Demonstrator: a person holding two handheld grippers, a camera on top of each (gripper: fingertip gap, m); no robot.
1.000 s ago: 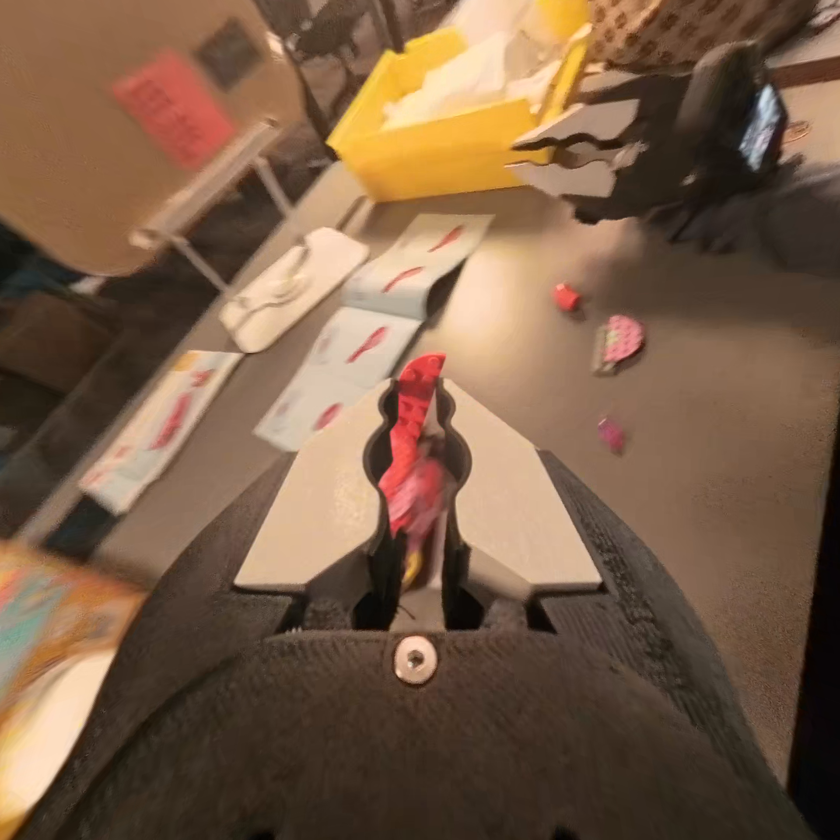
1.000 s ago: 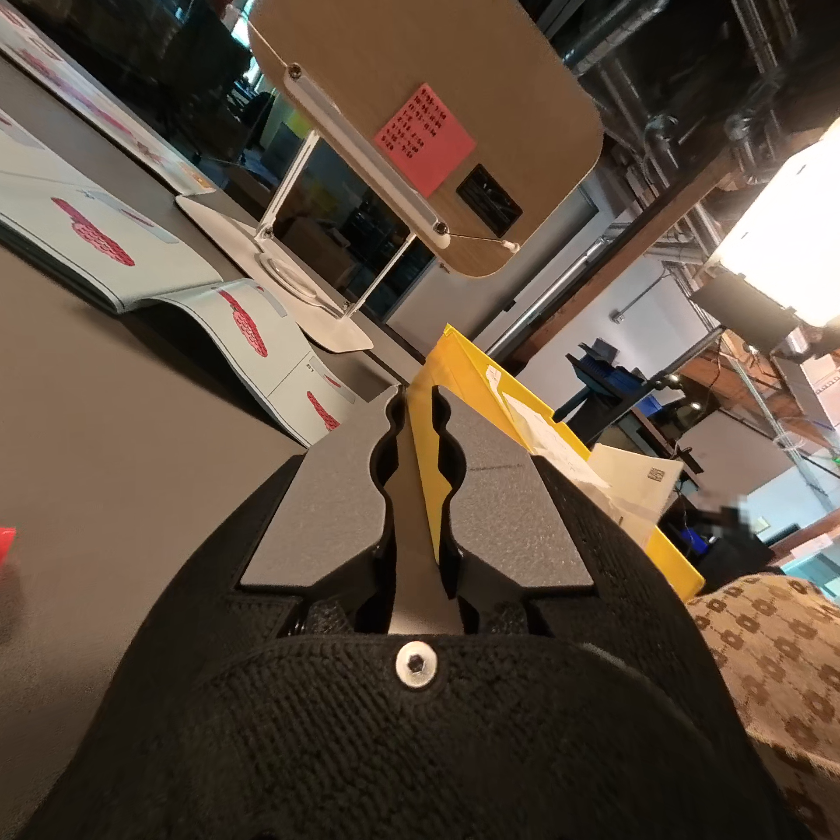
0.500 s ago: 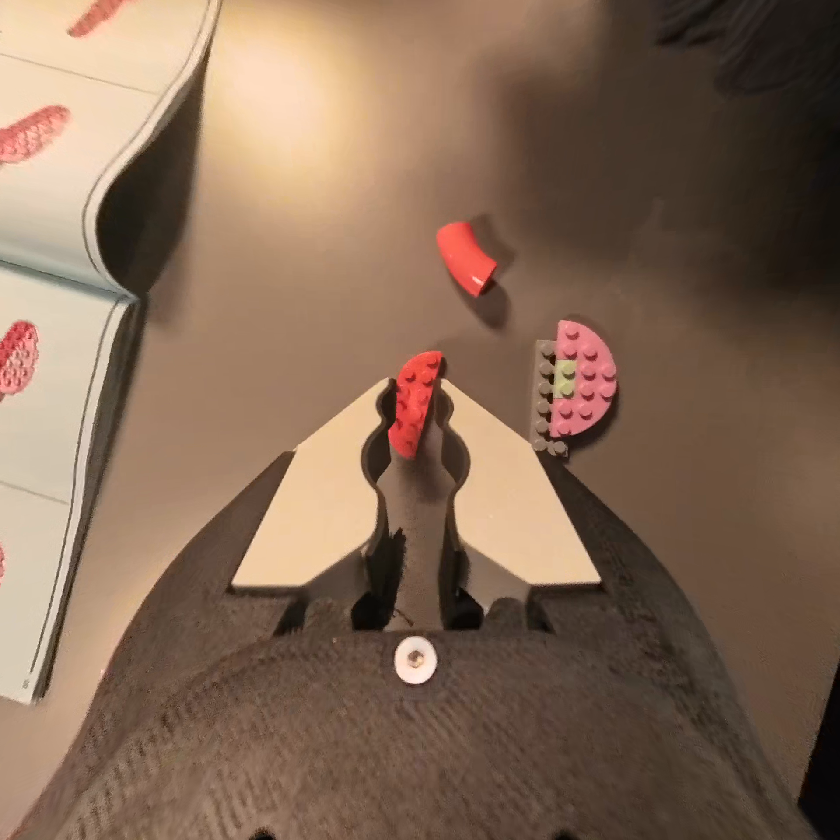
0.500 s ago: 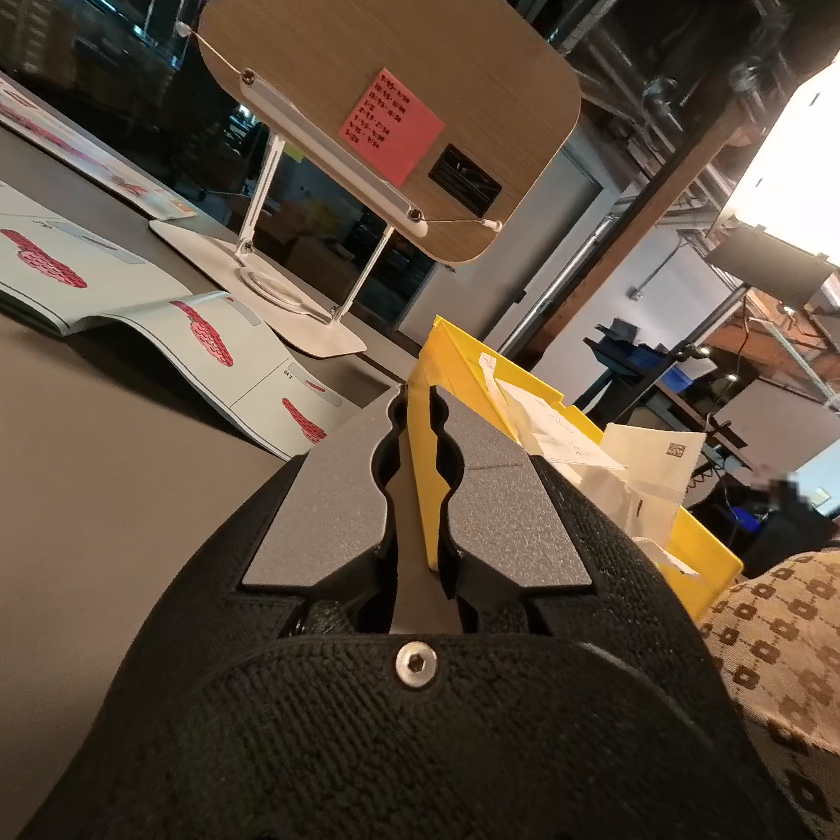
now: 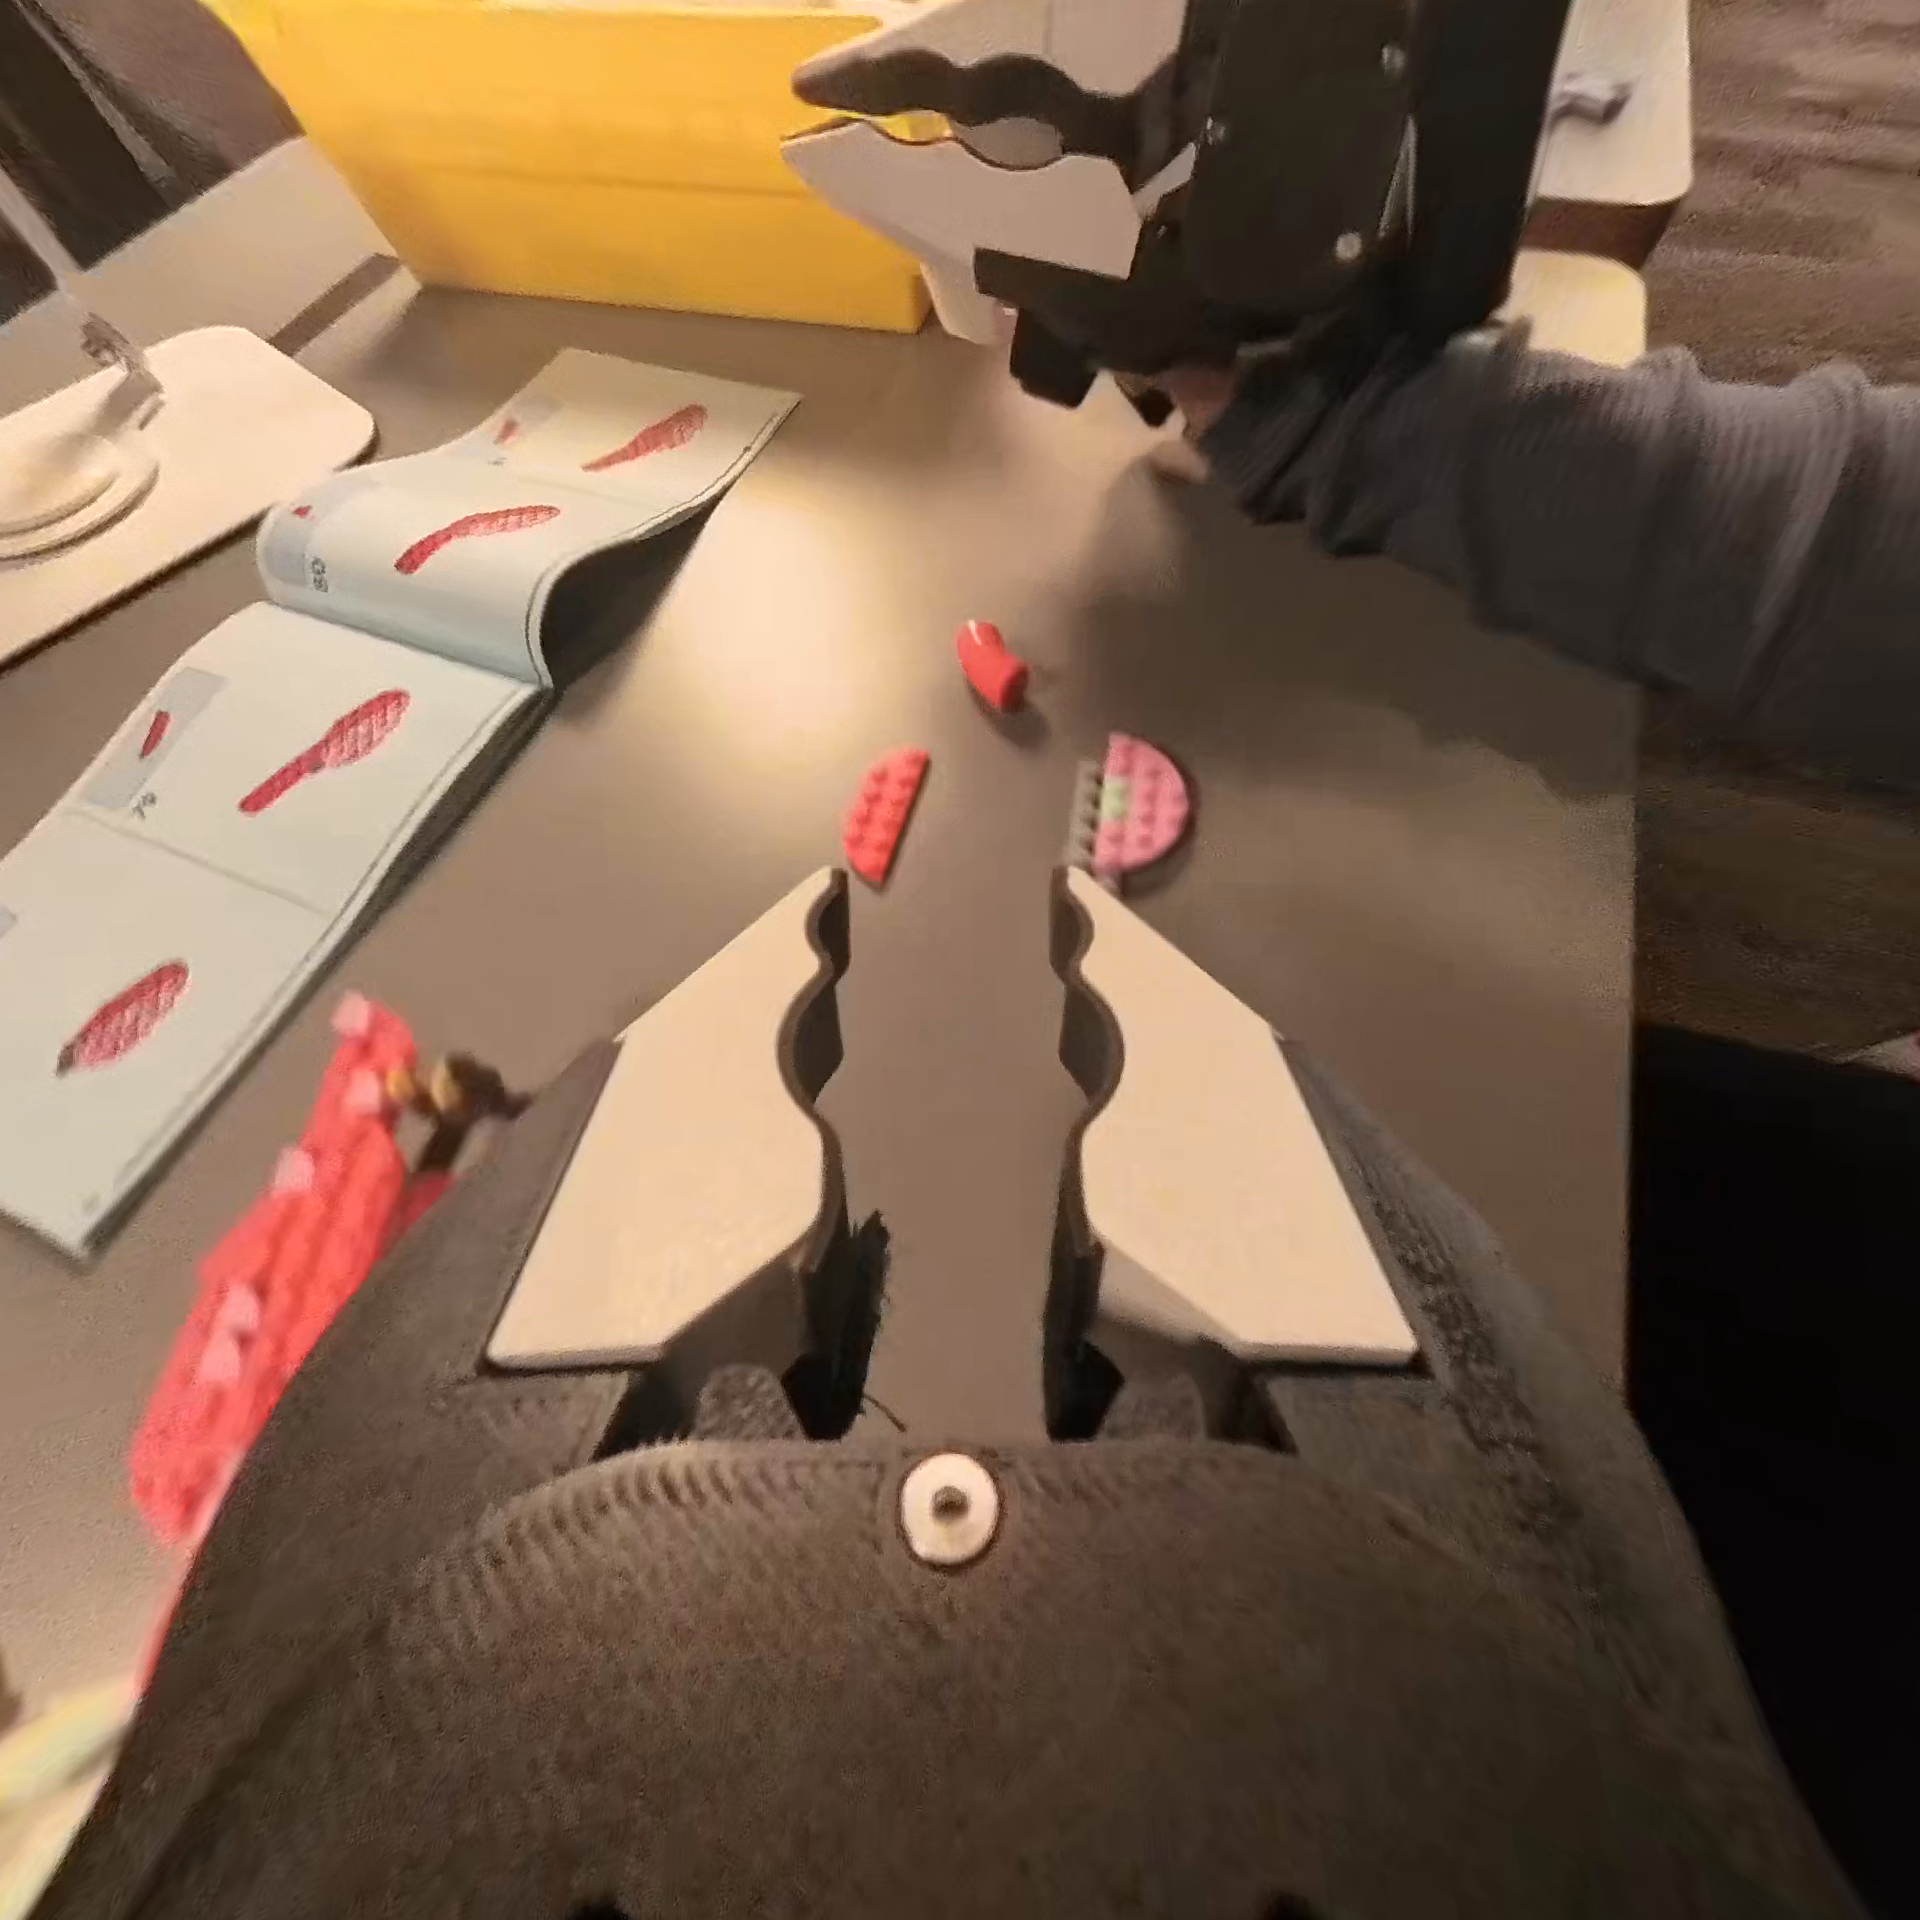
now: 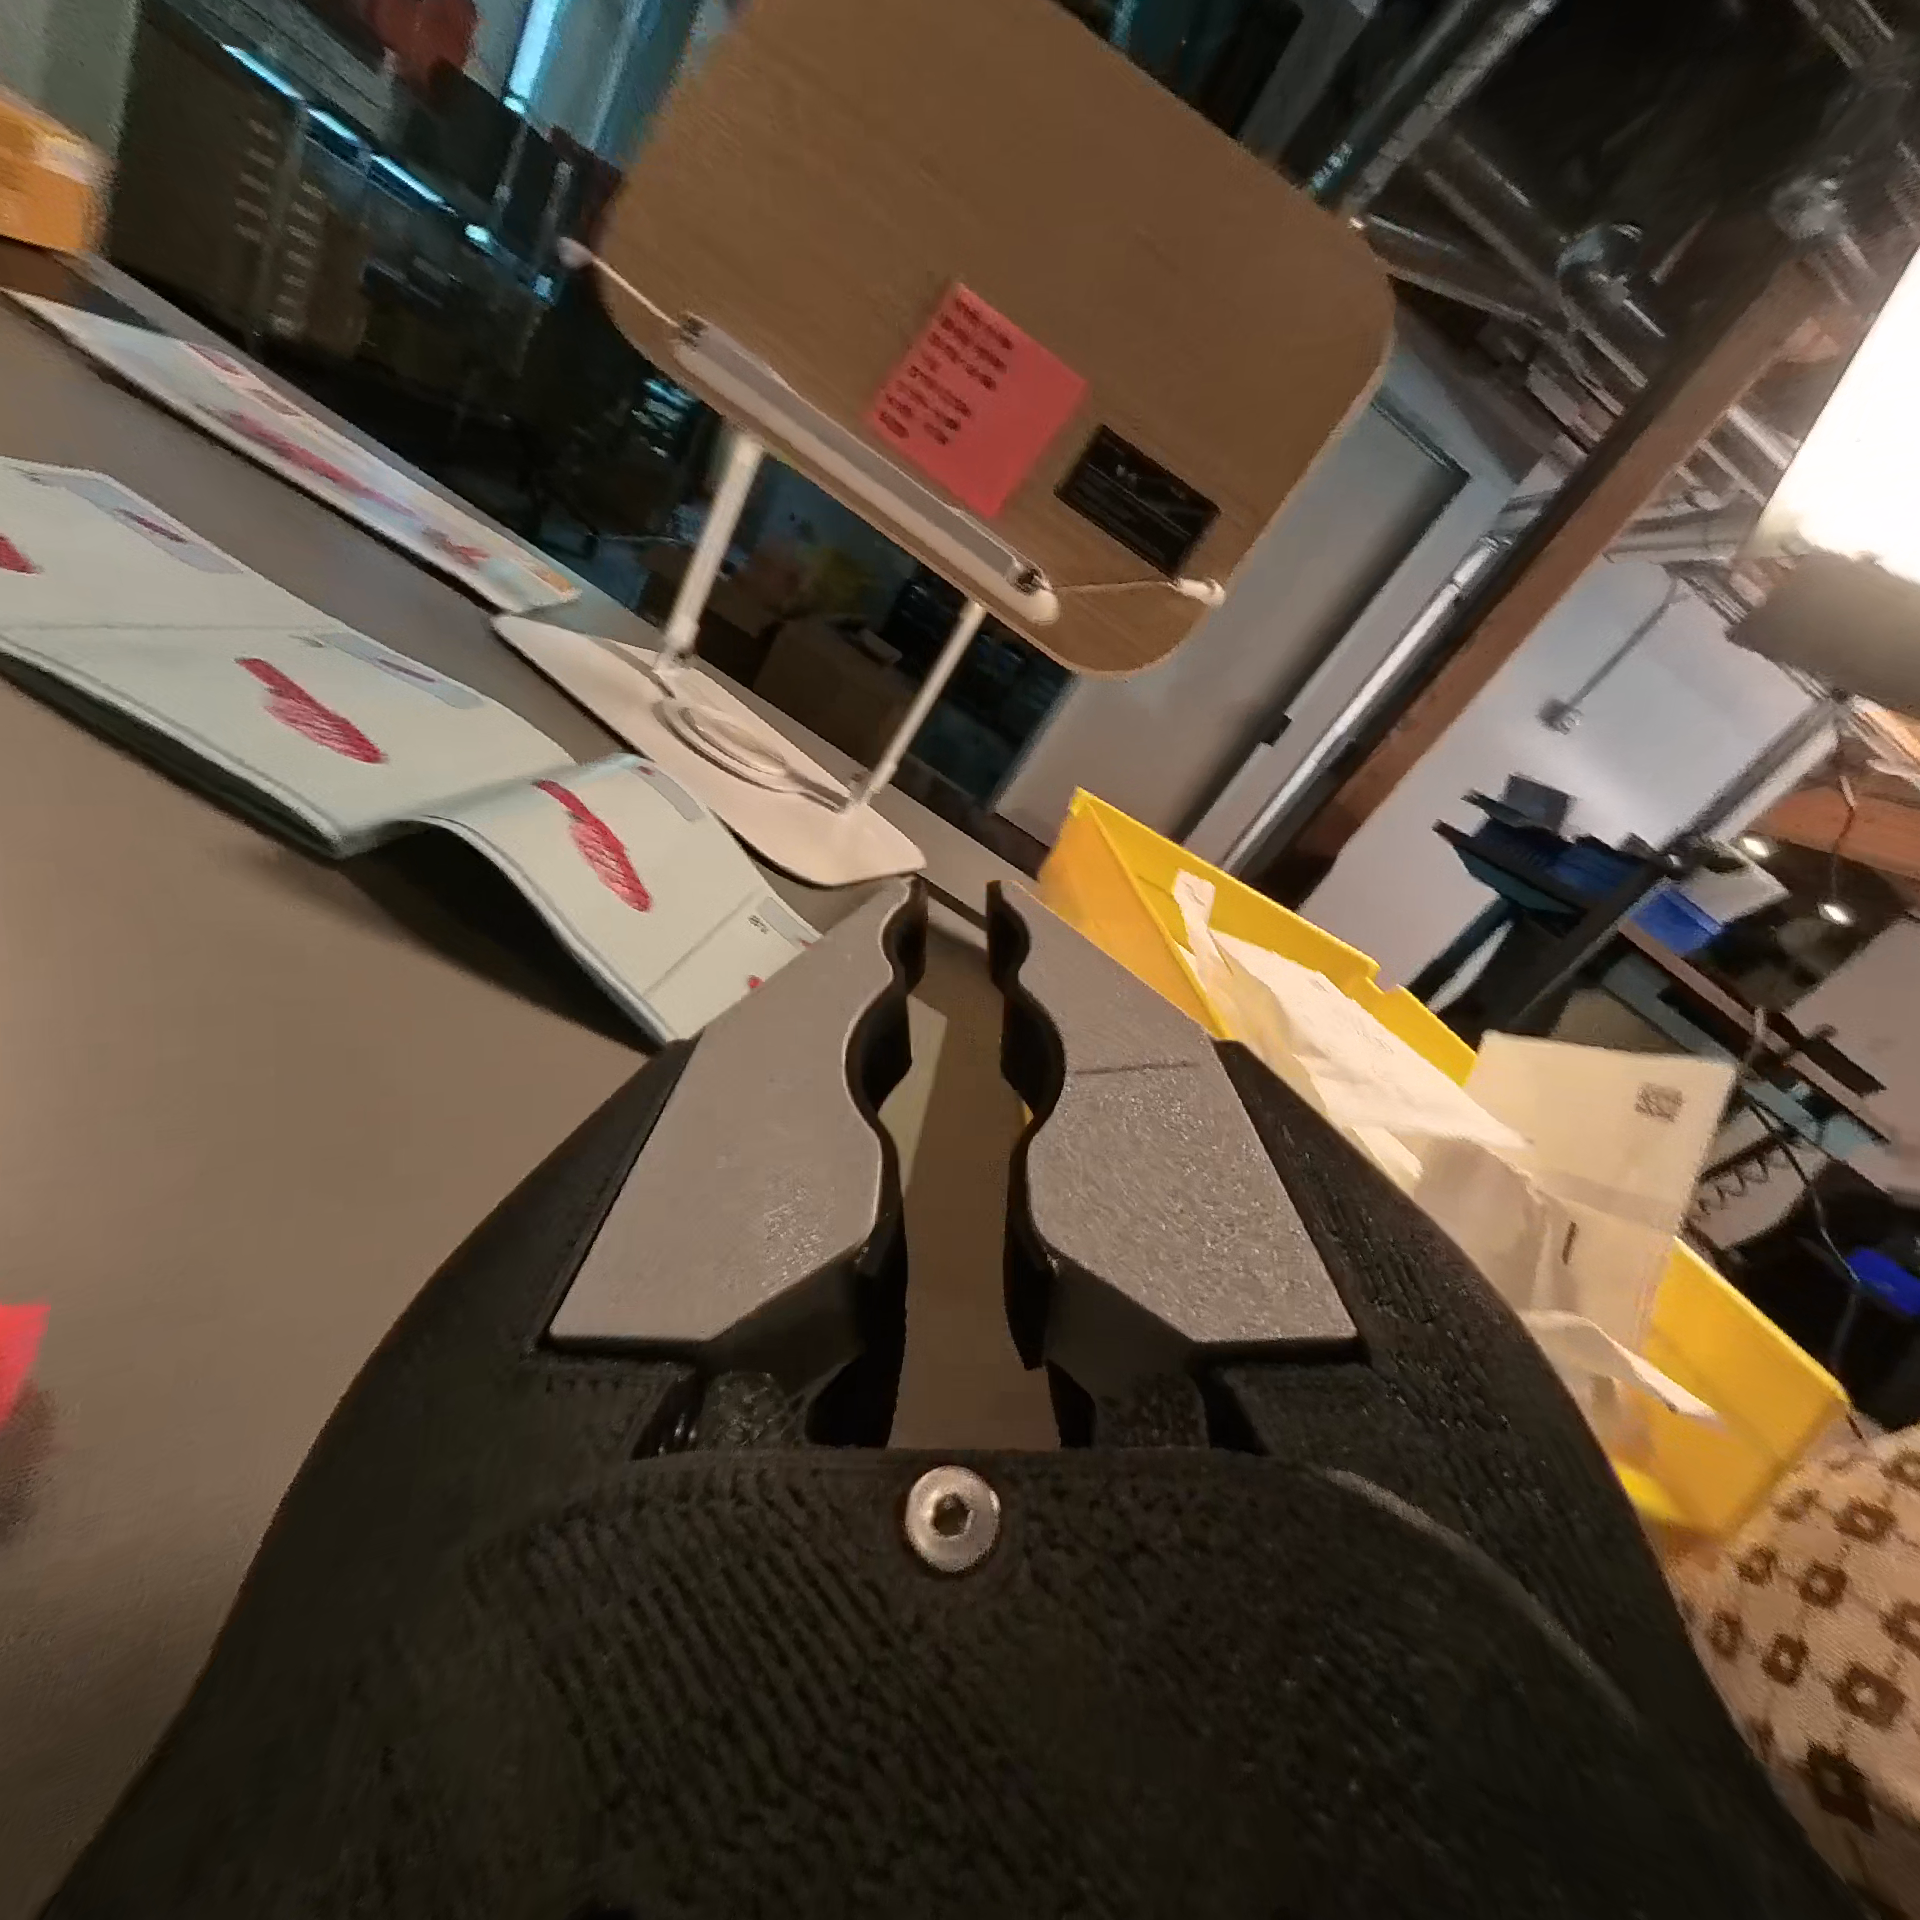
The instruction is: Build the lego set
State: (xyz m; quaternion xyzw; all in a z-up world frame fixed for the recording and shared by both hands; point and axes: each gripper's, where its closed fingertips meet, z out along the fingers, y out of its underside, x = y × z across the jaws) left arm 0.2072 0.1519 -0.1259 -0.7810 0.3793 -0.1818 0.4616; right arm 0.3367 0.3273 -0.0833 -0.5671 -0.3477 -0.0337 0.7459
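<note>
The left gripper point(image 5: 948, 883) has its fingers well apart and nothing between them – only the bare brown worktop point(image 5: 727, 644) shows in the gap. Just beyond its left fingertip, at about 11 o'clock, lies a red half-round plate point(image 5: 885, 816), flat on the worktop with its studs up and its straight edge turned to the right. At about 1 o'clock, just beside the right fingertip, lies a pink half-round plate point(image 5: 1143, 805) joined to a narrow grey strip, with one pale green piece on top. Farther off at 12 o'clock is a small red curved piece point(image 5: 990, 665). At 9 o'clock a blurred red brick model point(image 5: 281, 1226) lies near the open instruction booklet point(image 5: 343, 748).

The right gripper point(image 6: 954, 896) holds nothing – its fingers are nearly together with a narrow gap. It hovers above the worktop; at 1 o'clock from its tips is a yellow bin point(image 6: 1299, 956) with white papers.
</note>
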